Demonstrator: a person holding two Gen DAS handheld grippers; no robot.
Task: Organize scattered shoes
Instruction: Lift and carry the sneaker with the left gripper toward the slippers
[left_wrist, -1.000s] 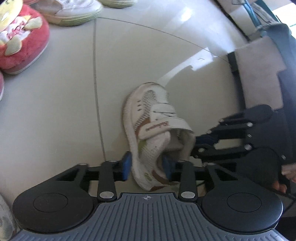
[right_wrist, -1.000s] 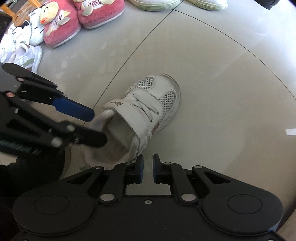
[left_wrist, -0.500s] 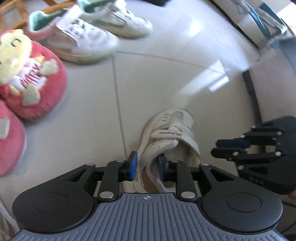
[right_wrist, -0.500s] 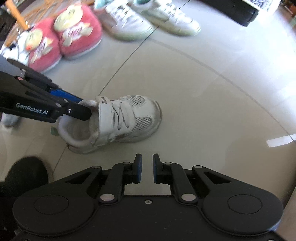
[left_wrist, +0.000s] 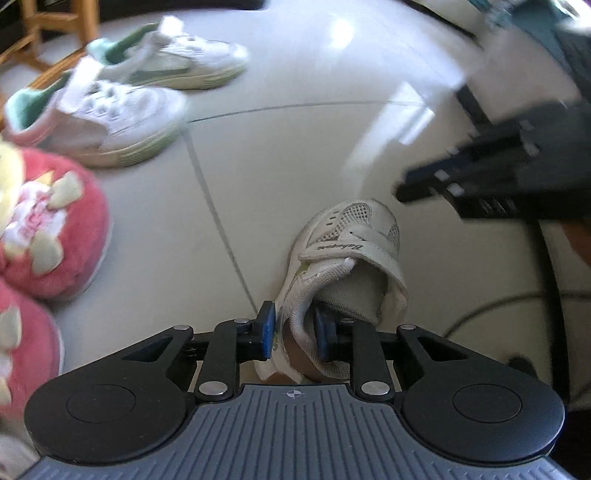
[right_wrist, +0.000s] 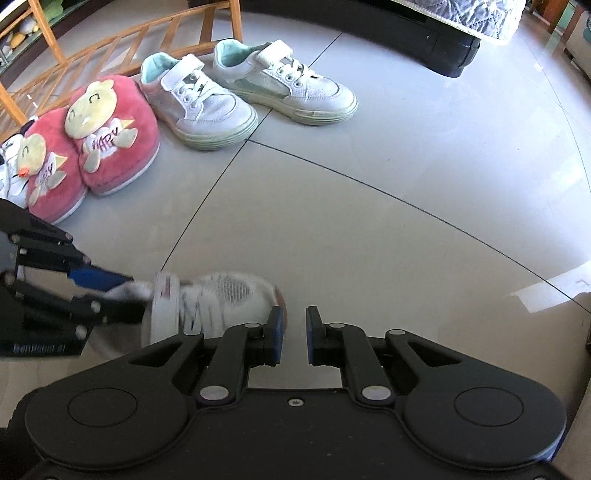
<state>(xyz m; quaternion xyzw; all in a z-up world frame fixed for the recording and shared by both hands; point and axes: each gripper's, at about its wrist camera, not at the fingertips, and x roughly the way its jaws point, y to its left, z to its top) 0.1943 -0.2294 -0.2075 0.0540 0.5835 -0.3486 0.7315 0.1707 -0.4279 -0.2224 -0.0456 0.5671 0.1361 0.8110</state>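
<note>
Pale glossy floor tiles (right_wrist: 388, 155) with dark grout lines fill both views, and sunlight glares on them toward the right. Along the far side stands a row of footwear in front of a wooden rack (right_wrist: 110, 48): two red plush slippers (right_wrist: 110, 136) with yellow cartoon figures, then a pair of white sneakers (right_wrist: 197, 103) with mint-green lining, side by side and toes pointing right in the right wrist view.

Nearer the cameras, well apart from that row, is the small white child's shoe (left_wrist: 347, 258) with a mesh toe and hook-and-loop straps (a brand word runs along the top strap). The left gripper (left_wrist: 293, 330) has it by the heel end: one blue pad sits against the outside of the left side wall and the other is down inside the shoe's opening, so the wall lies between them, and the jaws are closing on it. Whether the sole rests on the tile cannot be told. In the right wrist view the same shoe (right_wrist: 218, 301) shows blurred at the lower left, with the left gripper's blue pad at its collar.

The right gripper (right_wrist: 293, 334) has its jaws as far closed as they go, a narrow gap between the pads and nothing in it; its left finger sits just beside the shoe's toe
</note>
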